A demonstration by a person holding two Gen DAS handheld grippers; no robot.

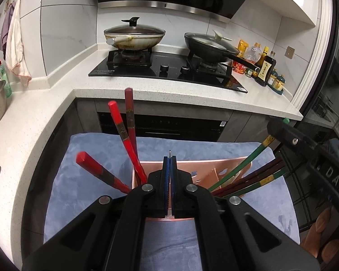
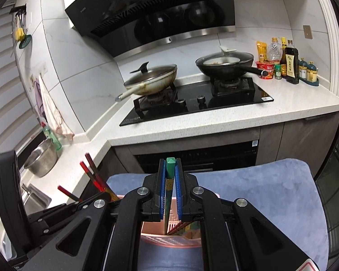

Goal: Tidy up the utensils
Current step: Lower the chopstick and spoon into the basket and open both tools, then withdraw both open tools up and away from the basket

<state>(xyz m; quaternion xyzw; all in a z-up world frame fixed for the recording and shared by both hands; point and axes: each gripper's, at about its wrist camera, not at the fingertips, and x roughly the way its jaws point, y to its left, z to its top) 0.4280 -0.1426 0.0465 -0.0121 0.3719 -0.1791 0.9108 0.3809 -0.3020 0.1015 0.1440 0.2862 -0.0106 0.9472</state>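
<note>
A pink utensil holder (image 1: 214, 169) stands on a blue cloth (image 1: 90, 158). Several red chopsticks (image 1: 124, 133) lean out of its left compartment; dark brown ones (image 1: 257, 175) and a green one (image 1: 266, 179) lean out of the right. My left gripper (image 1: 169, 164) hangs over the holder's middle, shut, pads together with only a thin sliver showing at the tips. My right gripper (image 2: 169, 167) is shut on a green chopstick (image 2: 170, 164), whose lower end reaches down into the holder (image 2: 169, 234). From the left wrist, that gripper (image 1: 280, 131) and its green chopstick (image 1: 237, 171) show at the right.
Beyond the cloth runs a white L-shaped counter (image 1: 180, 90) with a black hob (image 1: 169, 67), two lidded pans (image 1: 134, 37) and sauce bottles (image 1: 264, 67). A steel colander (image 2: 41, 160) and a sink (image 2: 34, 198) lie on the left. A dark oven front (image 2: 196, 158) sits under the counter.
</note>
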